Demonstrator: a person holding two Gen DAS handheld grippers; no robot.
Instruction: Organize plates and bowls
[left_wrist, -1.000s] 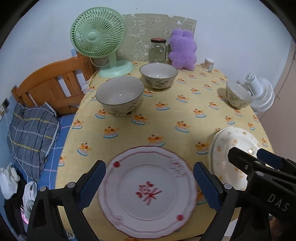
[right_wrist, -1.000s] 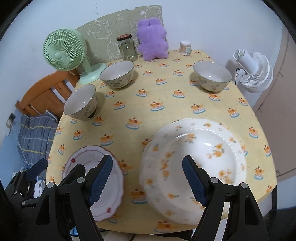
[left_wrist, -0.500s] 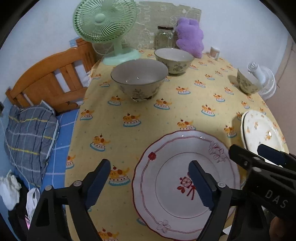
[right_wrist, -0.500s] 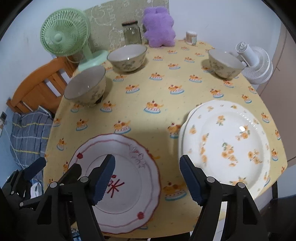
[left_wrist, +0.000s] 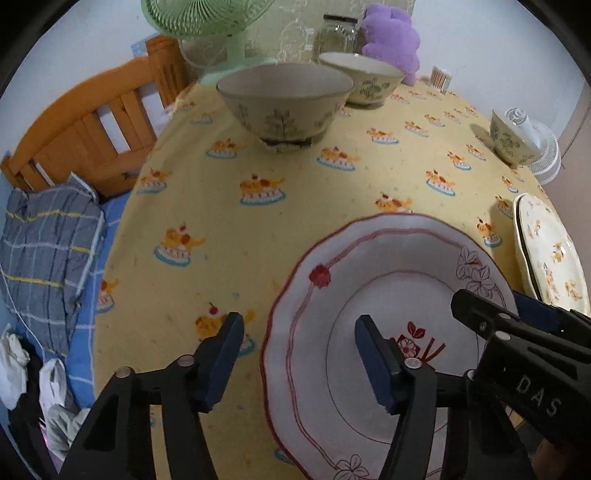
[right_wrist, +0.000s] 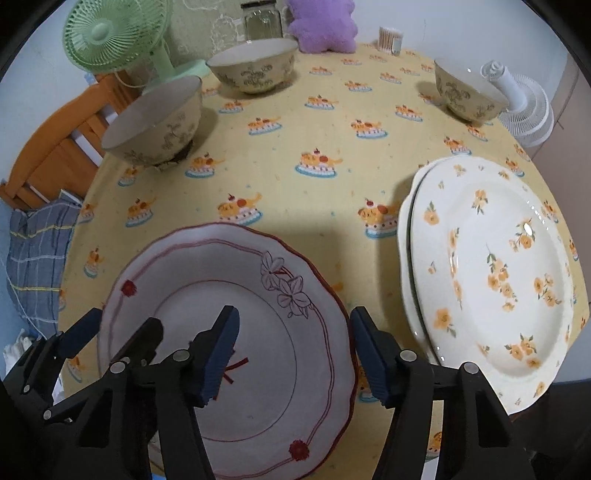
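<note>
A white plate with a red rim (left_wrist: 369, 295) (right_wrist: 207, 280) lies at the table's near edge. My left gripper (left_wrist: 299, 350) is open and straddles its left rim. My right gripper (right_wrist: 293, 347) is open over its right rim. Two stacked white plates with orange flowers (right_wrist: 491, 266) (left_wrist: 550, 251) lie to the right. Three patterned bowls stand further back: one near left (left_wrist: 284, 99) (right_wrist: 155, 122), one behind it (left_wrist: 364, 81) (right_wrist: 255, 70), one at the far right (right_wrist: 469, 92) (left_wrist: 511, 140).
The round table has a yellow cloth (left_wrist: 295, 192). A green fan (right_wrist: 110, 37), a glass jar (right_wrist: 260, 20), a purple plush toy (right_wrist: 325, 26) and a cotton swab tub (right_wrist: 390, 38) stand at the back. A wooden bed frame (left_wrist: 92, 122) is on the left, a white fan (right_wrist: 524, 107) on the right.
Both grippers have dropped lower and closer to the red-rimmed plate. The left gripper has shifted left to the plate's left rim, the right one to its right rim.
</note>
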